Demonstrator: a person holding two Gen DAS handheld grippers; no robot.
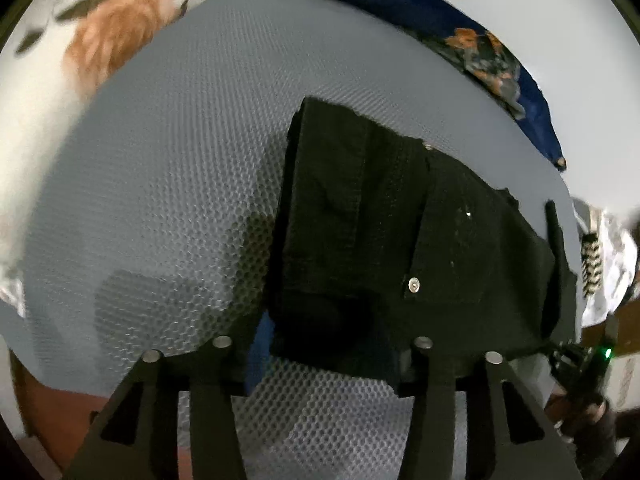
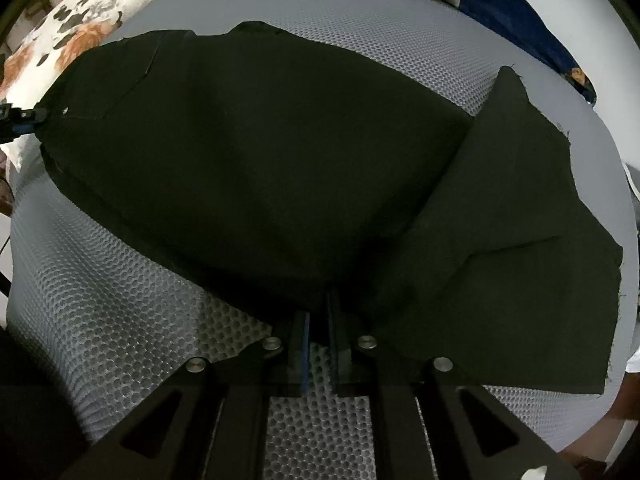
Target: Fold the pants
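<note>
Black pants (image 1: 400,232) lie on a grey honeycomb mat (image 1: 160,200). In the left wrist view the waist end with a metal button (image 1: 413,285) is nearest. My left gripper (image 1: 324,344) has its jaws wide apart at that waist edge, and cloth lies between them. In the right wrist view the pants (image 2: 260,160) spread across the mat (image 2: 120,320), with one leg (image 2: 520,240) angled off to the right. My right gripper (image 2: 318,320) is nearly closed, pinching the pants' near edge. The other gripper (image 2: 20,118) shows at the far left, by the waist.
A white floral pillow (image 1: 100,32) lies beyond the mat at the back left. A dark blue floral cloth (image 1: 500,60) runs along the mat's back right. A brown box (image 1: 616,360) stands at the right edge.
</note>
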